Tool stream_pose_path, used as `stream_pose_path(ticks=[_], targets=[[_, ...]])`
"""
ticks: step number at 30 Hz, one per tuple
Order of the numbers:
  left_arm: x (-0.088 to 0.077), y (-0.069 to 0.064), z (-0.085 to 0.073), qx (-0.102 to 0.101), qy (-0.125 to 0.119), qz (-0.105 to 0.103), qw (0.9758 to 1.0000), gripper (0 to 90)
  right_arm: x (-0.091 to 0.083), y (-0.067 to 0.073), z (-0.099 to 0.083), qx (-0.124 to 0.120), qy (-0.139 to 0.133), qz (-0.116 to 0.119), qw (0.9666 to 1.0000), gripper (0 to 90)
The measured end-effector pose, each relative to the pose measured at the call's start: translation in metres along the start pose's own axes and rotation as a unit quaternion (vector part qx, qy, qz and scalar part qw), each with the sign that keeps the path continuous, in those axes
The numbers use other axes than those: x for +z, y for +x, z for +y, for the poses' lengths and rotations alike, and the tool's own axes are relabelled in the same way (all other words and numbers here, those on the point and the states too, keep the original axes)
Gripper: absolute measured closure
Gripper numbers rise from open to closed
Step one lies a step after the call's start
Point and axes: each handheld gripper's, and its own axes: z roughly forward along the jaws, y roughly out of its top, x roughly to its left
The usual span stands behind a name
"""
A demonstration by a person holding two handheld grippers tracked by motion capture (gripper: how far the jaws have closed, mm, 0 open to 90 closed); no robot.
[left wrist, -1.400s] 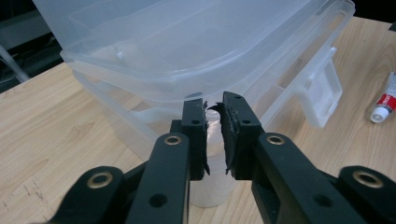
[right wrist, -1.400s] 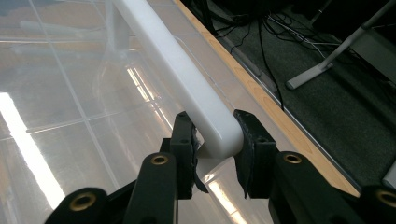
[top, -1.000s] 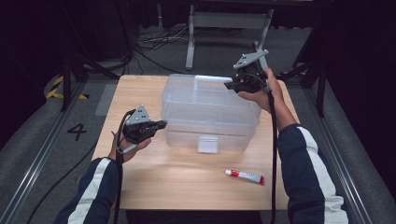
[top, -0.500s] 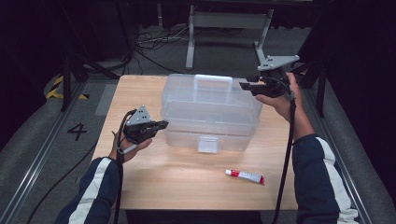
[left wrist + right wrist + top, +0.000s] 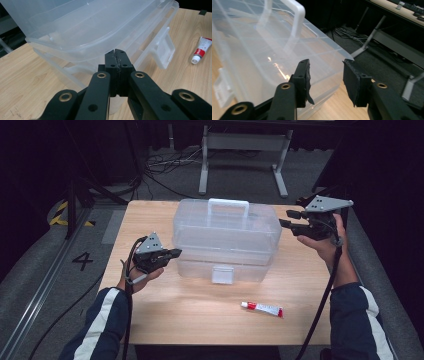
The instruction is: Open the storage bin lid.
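Wooden table (image 5: 165, 317) carries a clear box (image 5: 225, 240) mid-table; my left gripper (image 5: 175, 253) is closed, seemingly empty, my right gripper (image 5: 286, 218) spread wide.

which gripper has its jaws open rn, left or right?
The right gripper: a clear gap shows between its two pads, beside the clear plastic box. The left gripper has its pads pressed together, holding nothing.

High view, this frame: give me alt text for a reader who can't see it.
A closed clear plastic storage box with a top handle sits on a wooden table. The person's left gripper, shut, is at its left end; the right gripper, open, is held off its right end. A small red-and-white tube lies in front.
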Motion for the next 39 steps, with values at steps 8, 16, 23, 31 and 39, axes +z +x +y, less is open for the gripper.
stream_pose_path(ticks=[8, 16, 23, 31, 39], targets=[[0.001, 0.000, 0.002, 0.002, -0.001, 0.000, 1.0000, 89.6, -0.010, 0.007, -0.025, -0.001, 0.001, -0.001, 1.0000, 54.2], [0.000, 0.000, 0.004, 0.000, -0.003, 0.001, 1.0000, 89.7, -0.007, 0.013, -0.046, -0.010, 0.029, -0.008, 0.9995, 53.4], [0.000, 0.001, 0.005, -0.001, -0.006, 0.001, 1.0000, 89.7, 0.000, 0.017, -0.070, -0.008, 0.042, 0.000, 0.9991, 49.4], [0.000, 0.000, 0.006, -0.001, -0.007, -0.001, 1.0000, 89.7, 0.010, 0.023, -0.083, -0.014, 0.049, 0.012, 0.9986, 45.6], [0.001, -0.001, 0.005, 0.004, -0.003, -0.002, 1.0000, 89.6, 0.020, 0.027, -0.085, -0.013, 0.043, 0.011, 0.9989, 44.9]])
